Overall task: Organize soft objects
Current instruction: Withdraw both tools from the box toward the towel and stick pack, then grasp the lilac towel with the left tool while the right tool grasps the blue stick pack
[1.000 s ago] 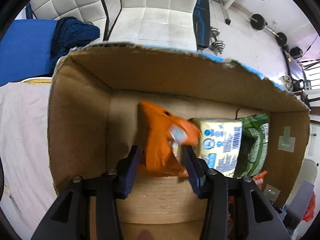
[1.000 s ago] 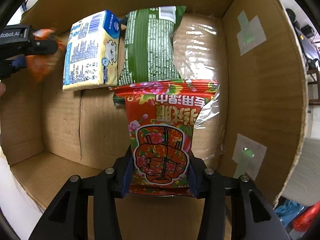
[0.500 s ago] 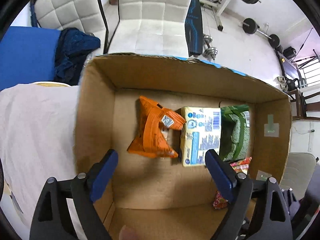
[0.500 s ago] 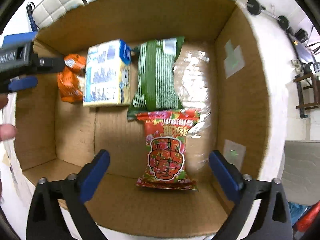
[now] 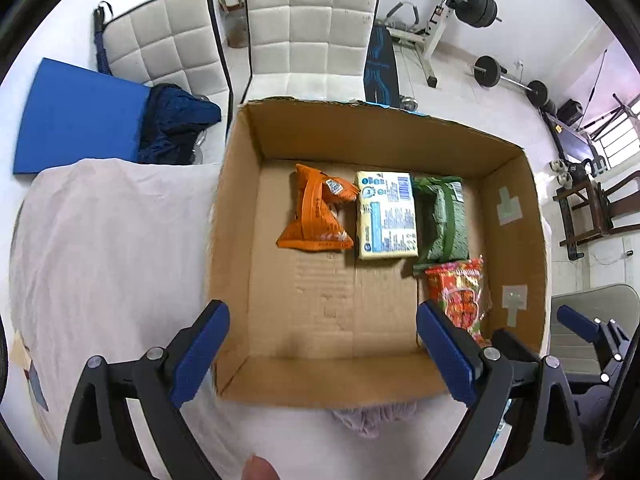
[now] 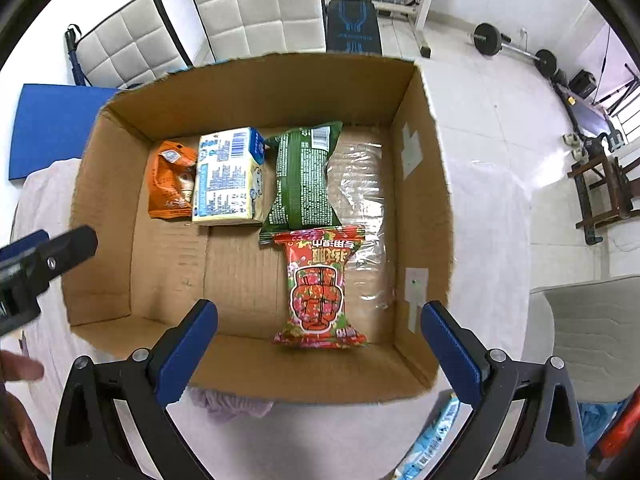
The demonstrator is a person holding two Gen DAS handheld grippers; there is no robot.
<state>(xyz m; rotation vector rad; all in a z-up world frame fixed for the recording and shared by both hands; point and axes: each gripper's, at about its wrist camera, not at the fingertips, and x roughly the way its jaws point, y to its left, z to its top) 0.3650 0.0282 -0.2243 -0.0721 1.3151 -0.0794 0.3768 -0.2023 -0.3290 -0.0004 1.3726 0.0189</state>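
Observation:
An open cardboard box (image 5: 232, 208) (image 6: 424, 184) holds an orange pouch (image 5: 316, 212) (image 6: 170, 180), a pale yellow tissue pack (image 5: 386, 216) (image 6: 226, 178), a green bag (image 5: 440, 220) (image 6: 302, 178) and a red flowered bag (image 5: 460, 296) (image 6: 318, 288). My left gripper (image 5: 320, 344) is open and empty, above the box's near edge. My right gripper (image 6: 318, 344) is open and empty, above the near edge, just behind the red bag. The left gripper's body also shows at the left of the right wrist view (image 6: 44, 260).
The box sits on a white cloth (image 5: 100, 248). A lilac cloth (image 6: 228, 404) pokes out under the box's near wall. A light blue packet (image 6: 432, 440) lies at the lower right. White chairs (image 5: 312, 36), a blue mat (image 5: 76, 116) and gym weights (image 5: 480, 0) stand behind.
Both grippers opened, letting go of the orange pouch and the red bag, which now lie in the box. Both grippers pulled back and up out of the box.

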